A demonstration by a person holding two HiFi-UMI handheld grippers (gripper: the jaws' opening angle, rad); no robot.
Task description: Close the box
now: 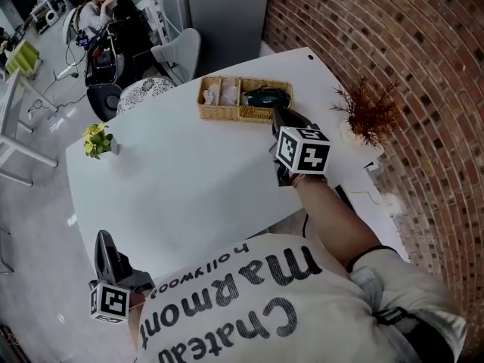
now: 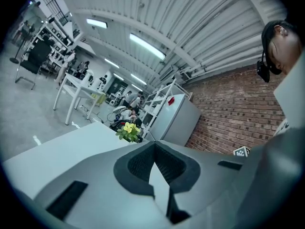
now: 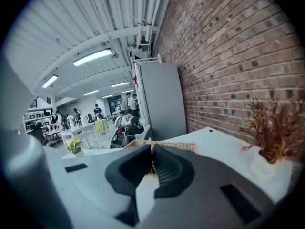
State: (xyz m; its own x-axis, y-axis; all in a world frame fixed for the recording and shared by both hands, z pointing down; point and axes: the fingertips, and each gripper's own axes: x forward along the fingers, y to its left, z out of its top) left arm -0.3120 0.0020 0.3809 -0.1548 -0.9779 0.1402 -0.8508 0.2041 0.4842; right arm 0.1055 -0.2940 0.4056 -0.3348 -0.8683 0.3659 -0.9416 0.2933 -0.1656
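Note:
A low wicker box (image 1: 227,112) with two compartments and no lid in sight stands at the far side of the white table (image 1: 189,187). Pale items lie in its left compartment, and a dark object (image 1: 265,96) lies in its right one. My right gripper (image 1: 275,113) hovers at the near edge of the right compartment, pointing at it, jaws together with nothing between them. In the right gripper view the wicker box (image 3: 178,147) shows just beyond the fingertips (image 3: 152,152). My left gripper (image 1: 105,238) is held low at the table's near left corner, shut and empty, far from the box.
A small yellow flower pot (image 1: 97,139) stands at the table's left edge. A dried brown plant (image 1: 370,112) in a white pot stands at the right, by the brick wall (image 1: 393,44). A grey chair (image 1: 178,55) and people at desks lie beyond the table.

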